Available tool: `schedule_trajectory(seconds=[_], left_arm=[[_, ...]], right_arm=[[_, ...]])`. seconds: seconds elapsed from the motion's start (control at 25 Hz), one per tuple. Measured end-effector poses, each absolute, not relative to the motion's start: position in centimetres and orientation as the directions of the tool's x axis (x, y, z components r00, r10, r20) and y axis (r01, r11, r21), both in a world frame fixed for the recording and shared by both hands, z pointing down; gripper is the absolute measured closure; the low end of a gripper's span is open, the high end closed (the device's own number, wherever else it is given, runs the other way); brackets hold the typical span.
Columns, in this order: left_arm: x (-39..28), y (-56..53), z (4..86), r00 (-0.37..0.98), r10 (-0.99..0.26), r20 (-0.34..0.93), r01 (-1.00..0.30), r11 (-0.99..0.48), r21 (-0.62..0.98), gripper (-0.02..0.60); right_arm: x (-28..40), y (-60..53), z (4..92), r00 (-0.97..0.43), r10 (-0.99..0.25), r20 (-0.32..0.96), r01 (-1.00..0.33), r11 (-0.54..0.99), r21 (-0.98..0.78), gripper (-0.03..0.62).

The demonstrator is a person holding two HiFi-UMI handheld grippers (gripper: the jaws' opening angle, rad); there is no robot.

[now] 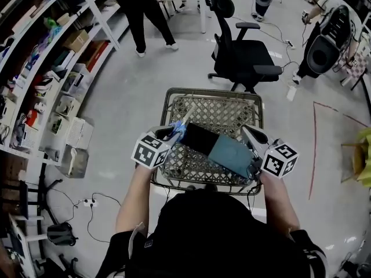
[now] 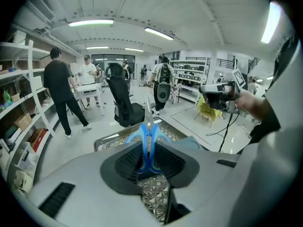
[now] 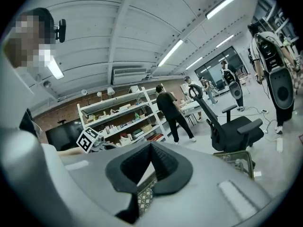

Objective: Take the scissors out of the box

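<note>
Between the left gripper's (image 1: 174, 134) fingers, the blue-handled scissors (image 1: 179, 128) are pinched at their handle loops. The closed blades stick up and forward, above the left end of the dark and teal box (image 1: 232, 155). In the left gripper view the loops sit deep between the ribbed pads, with the blades (image 2: 149, 119) free beyond them.

The hold is on rounded plastic, so I judge the main risk to be a pivot. A quick swing or a loosened squeeze could let the blades tip over or slide out. They could then fall back onto the box or onto the lattice surface (image 1: 217, 112), whose openings could catch the points.

The right gripper (image 1: 250, 136) hovers at the box's right end. Its fingers are pressed together with nothing seen between them, so the box looks unsteadied and a knock could shift it.
</note>
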State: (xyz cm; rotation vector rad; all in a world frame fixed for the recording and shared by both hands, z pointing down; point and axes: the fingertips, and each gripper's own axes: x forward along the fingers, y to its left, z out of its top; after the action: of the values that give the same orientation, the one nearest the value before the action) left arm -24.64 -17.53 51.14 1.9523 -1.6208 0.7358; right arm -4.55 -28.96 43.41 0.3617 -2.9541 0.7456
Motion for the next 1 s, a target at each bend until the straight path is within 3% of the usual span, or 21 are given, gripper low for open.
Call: schedule_trajectory(seconds=[1.0], left_arm=[[-28.7, -16.2, 35.9, 0.077, -0.944, 0.321, -0.996, -0.060, 0.065, 0.491]], right_arm=[[-10.4, -28.3, 31.0, -0.981, -0.180, -0.072, -0.150, 0.940, -0.307, 0.583]])
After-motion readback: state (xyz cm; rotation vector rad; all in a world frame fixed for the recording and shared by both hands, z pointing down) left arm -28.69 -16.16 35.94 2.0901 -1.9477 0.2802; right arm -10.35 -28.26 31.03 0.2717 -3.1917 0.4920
